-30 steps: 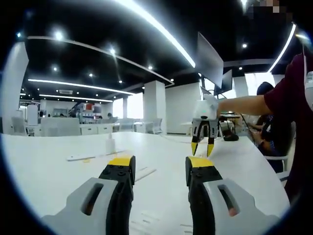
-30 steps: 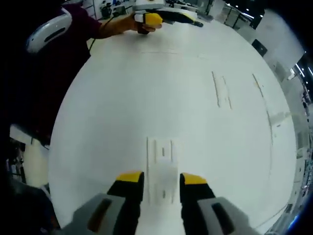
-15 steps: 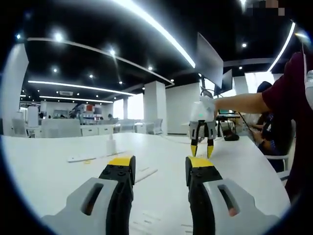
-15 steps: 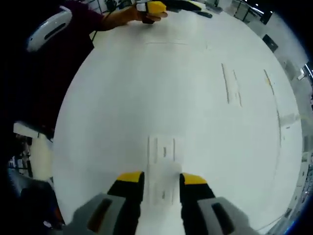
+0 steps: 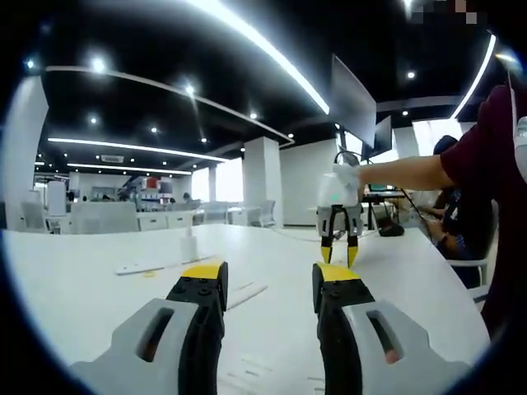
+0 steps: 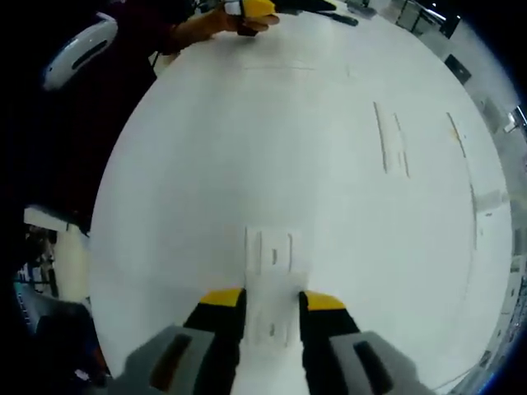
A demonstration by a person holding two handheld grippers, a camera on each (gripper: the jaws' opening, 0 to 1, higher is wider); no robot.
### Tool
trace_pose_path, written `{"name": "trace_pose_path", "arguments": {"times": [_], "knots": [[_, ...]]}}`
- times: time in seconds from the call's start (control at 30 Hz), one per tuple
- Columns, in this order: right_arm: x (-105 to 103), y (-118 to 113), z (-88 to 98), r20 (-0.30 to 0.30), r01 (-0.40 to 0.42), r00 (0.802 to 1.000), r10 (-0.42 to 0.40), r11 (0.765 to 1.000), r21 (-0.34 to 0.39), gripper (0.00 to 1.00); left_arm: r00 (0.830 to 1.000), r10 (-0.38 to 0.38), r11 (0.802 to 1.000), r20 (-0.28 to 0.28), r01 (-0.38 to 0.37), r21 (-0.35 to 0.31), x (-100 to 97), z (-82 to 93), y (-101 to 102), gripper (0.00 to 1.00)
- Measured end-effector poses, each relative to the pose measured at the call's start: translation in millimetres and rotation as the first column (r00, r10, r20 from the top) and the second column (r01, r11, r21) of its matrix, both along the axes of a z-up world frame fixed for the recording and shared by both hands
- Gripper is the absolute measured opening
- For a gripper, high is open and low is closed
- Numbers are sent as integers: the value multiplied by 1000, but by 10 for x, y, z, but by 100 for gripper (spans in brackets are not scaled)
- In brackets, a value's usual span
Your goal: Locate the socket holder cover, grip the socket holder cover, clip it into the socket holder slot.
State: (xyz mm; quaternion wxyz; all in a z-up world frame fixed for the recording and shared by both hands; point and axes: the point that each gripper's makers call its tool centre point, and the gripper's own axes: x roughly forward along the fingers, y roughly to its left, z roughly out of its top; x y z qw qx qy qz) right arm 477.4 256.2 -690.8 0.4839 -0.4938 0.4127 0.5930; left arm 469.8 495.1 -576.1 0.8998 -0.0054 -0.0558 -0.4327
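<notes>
My left gripper [image 5: 268, 276] hangs open over the white table [image 5: 82, 288], holding nothing. My right gripper [image 6: 270, 298] is open too, its jaws straddling the flat white cover [image 6: 272, 271] lying on the table. Gripping and clipping remain.

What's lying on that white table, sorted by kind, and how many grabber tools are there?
Slotted white plate: 1
Long white strips: 2
Grippers: 2, left gripper and right gripper
Total: 5
</notes>
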Motion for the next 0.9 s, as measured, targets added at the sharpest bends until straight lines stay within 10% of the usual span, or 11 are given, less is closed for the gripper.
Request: {"name": "trace_pose_path", "arguments": {"times": [0.9], "knots": [[110,124,90,13,25,1000,-25,998,-57,27,1000,6,1000,15,-6,-3,-13,33,8,42]]}}
